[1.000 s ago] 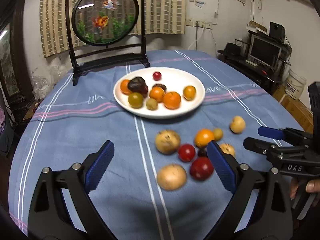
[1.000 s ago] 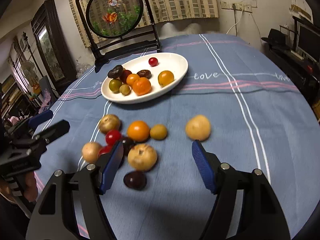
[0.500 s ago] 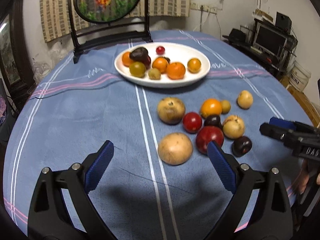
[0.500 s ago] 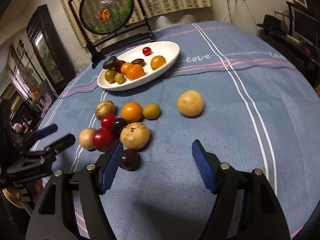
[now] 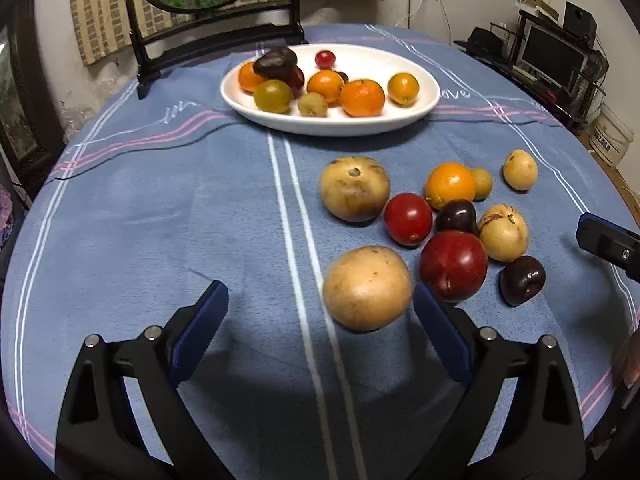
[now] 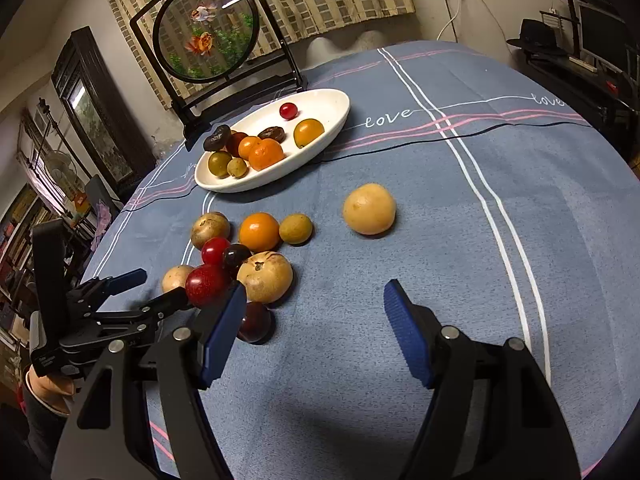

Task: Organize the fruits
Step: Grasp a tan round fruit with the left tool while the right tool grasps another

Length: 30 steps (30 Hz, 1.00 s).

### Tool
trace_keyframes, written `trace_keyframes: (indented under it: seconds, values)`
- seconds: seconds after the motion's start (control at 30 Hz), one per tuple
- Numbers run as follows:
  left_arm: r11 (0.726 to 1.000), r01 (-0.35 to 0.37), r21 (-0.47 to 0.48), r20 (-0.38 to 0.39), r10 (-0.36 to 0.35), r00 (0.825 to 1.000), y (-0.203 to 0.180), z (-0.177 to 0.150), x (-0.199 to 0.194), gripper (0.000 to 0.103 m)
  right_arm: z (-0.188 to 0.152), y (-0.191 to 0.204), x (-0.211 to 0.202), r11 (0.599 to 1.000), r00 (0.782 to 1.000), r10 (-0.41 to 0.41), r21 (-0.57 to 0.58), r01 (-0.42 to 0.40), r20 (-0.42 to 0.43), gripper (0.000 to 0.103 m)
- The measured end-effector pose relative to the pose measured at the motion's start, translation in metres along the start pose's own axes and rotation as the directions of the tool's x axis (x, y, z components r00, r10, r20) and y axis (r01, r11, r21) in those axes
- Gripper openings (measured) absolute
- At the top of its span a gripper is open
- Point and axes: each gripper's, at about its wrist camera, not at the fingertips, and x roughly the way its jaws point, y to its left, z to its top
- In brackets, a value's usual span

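Note:
A white oval plate (image 5: 332,128) (image 6: 224,188) at the far side holds several small fruits. Nearer, loose fruits lie in a cluster on the blue cloth. Among them are a round tan fruit (image 5: 367,287) (image 6: 176,277), a red plum (image 5: 454,264), a red tomato (image 5: 408,218), an orange (image 5: 450,184) and a dark plum (image 5: 522,280) (image 6: 254,322). My left gripper (image 5: 320,320) (image 6: 154,290) is open, low over the cloth; the tan fruit lies just ahead, near its right finger. My right gripper (image 6: 316,332) is open and empty, its left finger beside the dark plum.
A lone yellow fruit (image 6: 369,208) lies apart to the right of the cluster. A round painted screen on a black stand (image 6: 208,32) rises behind the plate. One blue fingertip of the right gripper (image 5: 600,236) shows at the left wrist view's right edge. A hand (image 6: 44,384) holds the left gripper.
The left gripper has sunk and tipped down toward the cluster, so the tan fruit now lies close before its fingers. The right gripper has drifted a little and rolled; both stay open.

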Motion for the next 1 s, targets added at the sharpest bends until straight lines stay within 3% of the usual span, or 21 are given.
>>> trace_keyframes:
  seconds: [0.13, 0.17, 0.2, 0.27, 0.37, 0.63, 0.93, 1.0]
  values:
    - [0.999, 0.041, -0.005, -0.045, -0.041, 0.998, -0.001, 0.003, 0.012, 0.079, 0.000, -0.001, 0.002, 1.000, 1.000, -0.001, -0.003, 0.001, -0.009, 0.072]
    - [0.999, 0.046, -0.004, -0.039, -0.046, 0.998, -0.002, 0.004, 0.012, 0.070, 0.000, 0.000, 0.002, 1.000, 1.000, -0.002, -0.003, 0.002, -0.010, 0.072]
    - [0.998, 0.060, -0.007, -0.030, -0.060, 0.998, -0.003, 0.004, 0.011, 0.045, 0.000, 0.000, 0.003, 1.000, 1.000, -0.004, -0.004, 0.004, -0.011, 0.072]
    - [0.997, 0.052, -0.061, -0.013, -0.053, 0.999, 0.002, 0.005, 0.005, 0.045, 0.001, -0.001, 0.003, 1.000, 1.000, -0.012, -0.006, 0.012, -0.012, 0.072]
    - [0.989, 0.102, -0.112, 0.007, -0.102, 0.995, 0.010, 0.004, -0.005, 0.045, 0.003, -0.002, 0.003, 0.999, 0.999, -0.034, -0.009, 0.034, -0.013, 0.072]
    - [0.989, 0.082, -0.123, 0.011, -0.081, 0.997, 0.019, -0.001, -0.010, 0.046, 0.020, -0.009, 0.024, 0.979, 0.980, -0.196, -0.066, 0.192, -0.047, 0.071]
    - [0.989, 0.091, -0.119, -0.010, -0.093, 0.996, 0.020, -0.007, -0.001, 0.046, 0.044, -0.001, 0.059, 0.962, 0.965, -0.242, -0.157, 0.225, -0.098, 0.071]
    - [0.989, 0.091, -0.114, -0.006, -0.092, 0.996, 0.020, -0.008, 0.000, 0.046, 0.048, -0.001, 0.068, 0.961, 0.963, -0.245, -0.161, 0.226, -0.111, 0.065]
